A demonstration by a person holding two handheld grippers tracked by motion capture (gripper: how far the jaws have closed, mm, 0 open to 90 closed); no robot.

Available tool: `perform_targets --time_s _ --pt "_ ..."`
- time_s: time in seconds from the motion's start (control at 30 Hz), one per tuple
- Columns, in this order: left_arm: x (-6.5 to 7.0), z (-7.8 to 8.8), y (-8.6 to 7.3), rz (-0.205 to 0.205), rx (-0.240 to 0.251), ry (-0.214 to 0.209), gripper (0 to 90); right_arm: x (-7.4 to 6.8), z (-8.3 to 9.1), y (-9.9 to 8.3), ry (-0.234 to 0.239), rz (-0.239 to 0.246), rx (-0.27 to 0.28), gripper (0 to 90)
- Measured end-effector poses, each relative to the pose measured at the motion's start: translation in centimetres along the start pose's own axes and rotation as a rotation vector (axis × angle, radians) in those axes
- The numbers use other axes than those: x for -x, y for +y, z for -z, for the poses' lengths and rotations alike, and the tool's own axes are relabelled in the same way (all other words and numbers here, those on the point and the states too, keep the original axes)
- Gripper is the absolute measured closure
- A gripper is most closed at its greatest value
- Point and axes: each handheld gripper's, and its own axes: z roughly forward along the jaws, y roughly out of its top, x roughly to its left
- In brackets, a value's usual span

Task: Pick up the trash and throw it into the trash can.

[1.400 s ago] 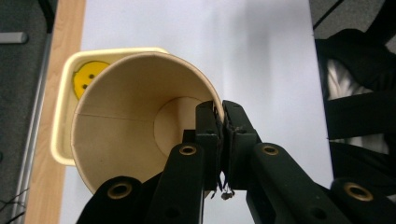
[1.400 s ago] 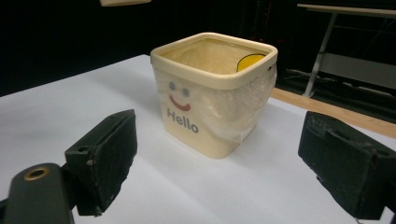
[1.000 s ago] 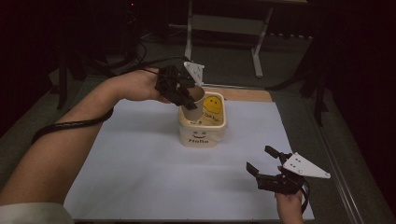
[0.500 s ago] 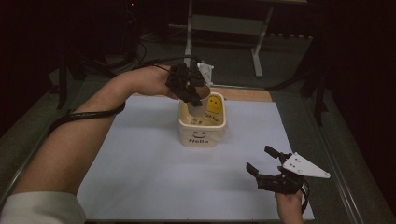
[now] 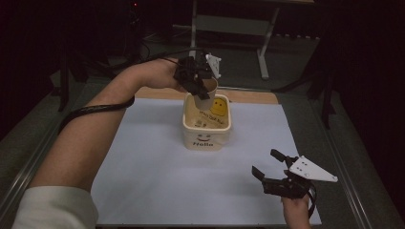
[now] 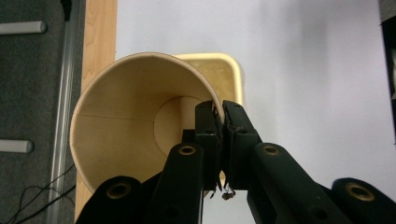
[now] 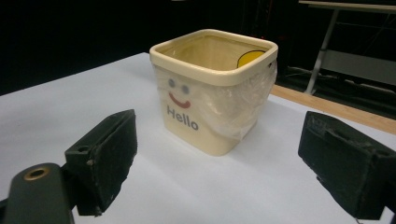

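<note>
The plain tan paper cup is empty, its round bottom and inner seam bare, and it is tipped over so its open mouth faces sideways, raised above the far rim of the cream square plastic bin. That bin stands upright on the white sheet, lined with clear film, with a smiley face and "Hello" on its front.

A white sheet covers the table — on it a cream bin.
</note>
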Motion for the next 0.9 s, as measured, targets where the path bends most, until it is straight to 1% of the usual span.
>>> perform_targets --time_s 0.13,0.17,0.2,0.27,0.3,0.33,0.37,0.4,0.43,0.47,0.53,0.6,0.63,0.67,0.73,0.83,0.87,0.9 --pt "-0.5 0.0 0.3 -0.002 -0.004 0.006 86.9 0.0 0.1 0.0 0.000 0.000 0.000 11.6" --pt "-0.6 0.1 0.4 -0.003 0.012 0.010 86.9 0.0 0.1 0.0 0.000 -0.002 0.002 11.6" --pt "-0.6 0.2 0.5 -0.002 0.014 0.015 86.9 0.0 0.1 0.0 0.000 -0.003 0.002 11.6" --pt "-0.8 0.2 0.7 -0.013 0.014 0.029 86.8 0.1 0.0 0.0 0.001 -0.004 0.000 11.6" --pt "-0.9 0.2 0.8 -0.019 0.004 0.034 86.6 0.1 0.0 0.0 0.002 -0.003 0.000 11.6" --pt "-1.0 0.2 0.9 -0.016 0.005 0.033 85.9 0.1 0.0 0.0 0.003 -0.001 0.001 11.6" --pt "-1.1 0.2 0.9 -0.005 0.014 0.031 84.4 0.0 0.0 0.0 0.004 -0.001 0.000 11.6" --pt "-1.2 0.2 0.9 0.006 0.017 0.029 77.6 0.0 0.1 0.0 0.004 -0.002 0.000 11.6" --pt "-1.3 0.2 1.0 0.027 0.020 0.035 74.8 0.0 0.1 0.0 0.005 -0.002 0.001 11.6" --pt "-1.4 0.2 1.0 0.040 0.023 0.041 68.5 0.0 0.1 0.0 0.005 -0.002 0.000 11.6" --pt "-1.6 0.3 0.9 0.080 0.031 0.023 66.1 0.1 0.1 0.0 0.004 -0.002 0.002 11.6" --pt "-1.4 0.3 0.8 0.096 0.026 0.018 60.5 0.1 0.1 0.0 0.006 -0.006 0.000 11.6" --pt "-1.4 0.3 0.8 0.096 0.026 0.018 60.5 0.1 0.1 0.0 0.006 -0.006 0.000 11.6" --pt "-1.3 0.3 0.6 0.102 0.030 0.008 60.5 0.1 0.1 0.0 0.008 -0.005 0.000 11.6" --pt "-1.0 0.4 0.4 0.117 0.039 0.005 56.3 0.1 0.1 0.0 0.009 -0.004 0.000 11.6" --pt "-0.7 0.5 0.1 0.110 0.032 0.004 53.8 0.0 0.0 0.0 0.010 -0.004 -0.002 11.6" --pt "-0.6 0.6 0.0 0.114 0.028 0.015 51.1 0.0 0.0 0.1 0.009 -0.004 -0.003 11.6" --pt "-0.5 0.6 -0.2 0.120 0.029 0.007 49.8 -0.1 0.0 0.1 0.009 -0.003 -0.003 11.6"
